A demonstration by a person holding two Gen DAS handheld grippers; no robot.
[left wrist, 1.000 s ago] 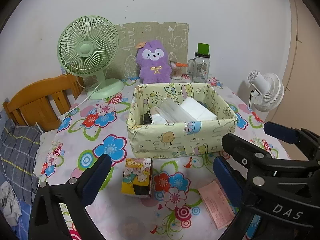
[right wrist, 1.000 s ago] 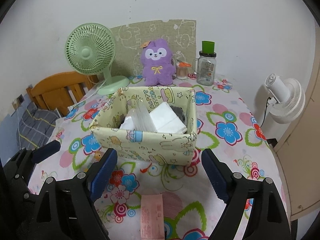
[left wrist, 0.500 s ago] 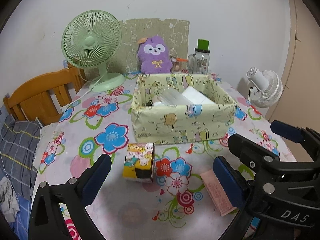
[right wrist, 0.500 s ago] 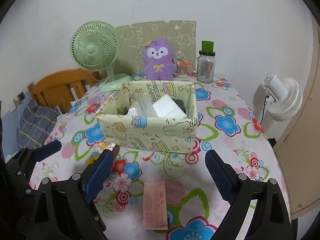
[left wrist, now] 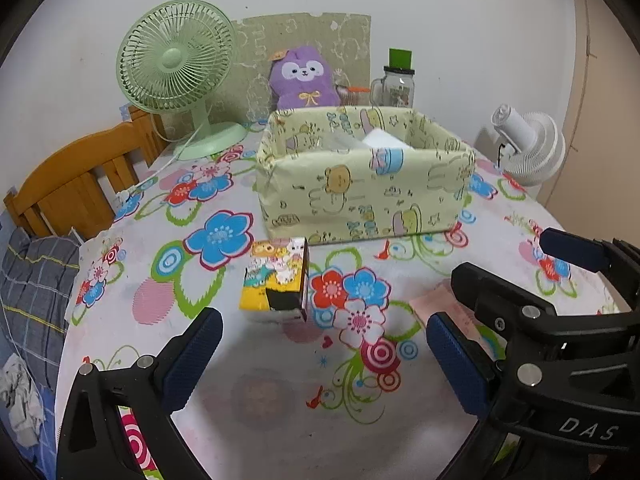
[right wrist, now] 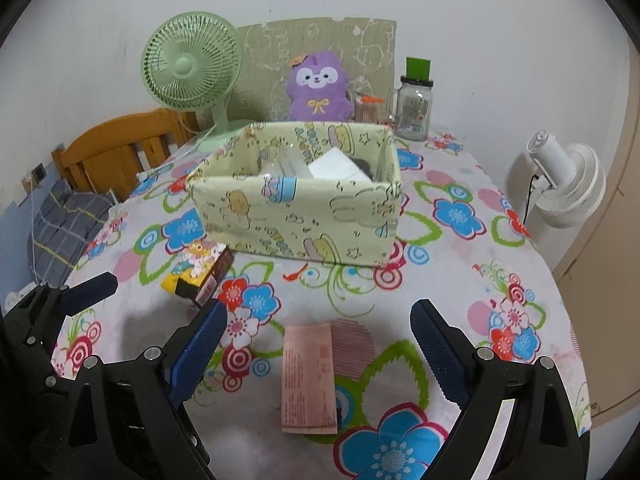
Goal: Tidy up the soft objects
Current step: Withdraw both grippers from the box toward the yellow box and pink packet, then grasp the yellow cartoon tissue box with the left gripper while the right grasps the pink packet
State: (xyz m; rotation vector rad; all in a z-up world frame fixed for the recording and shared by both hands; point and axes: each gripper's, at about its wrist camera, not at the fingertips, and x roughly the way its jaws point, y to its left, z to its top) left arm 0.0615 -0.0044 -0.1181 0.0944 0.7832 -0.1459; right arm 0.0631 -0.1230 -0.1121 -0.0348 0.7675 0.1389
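A yellow cartoon-print tissue pack (left wrist: 276, 276) lies on the flowered tablecloth in front of the pale yellow fabric box (left wrist: 360, 184). My left gripper (left wrist: 322, 354) hangs open just short of the pack, nothing between its fingers. A flat pink packet (right wrist: 308, 376) lies lengthwise between the open fingers of my right gripper (right wrist: 318, 344), untouched. In the right wrist view the tissue pack (right wrist: 200, 272) sits left of the packet, and the fabric box (right wrist: 296, 216) holds white packs. In the left wrist view the right gripper's arm covers part of the packet.
At the back stand a green fan (right wrist: 192, 64), a purple plush (right wrist: 318, 84) and a glass jar (right wrist: 416, 108). A white fan (right wrist: 568, 188) is off the table's right edge. A wooden chair (right wrist: 116, 152) and grey bedding lie to the left.
Both grippers have sunk toward the table and drawn nearer the tissue pack and the pink packet. The right gripper's fingers stand slightly wider than a second ago.
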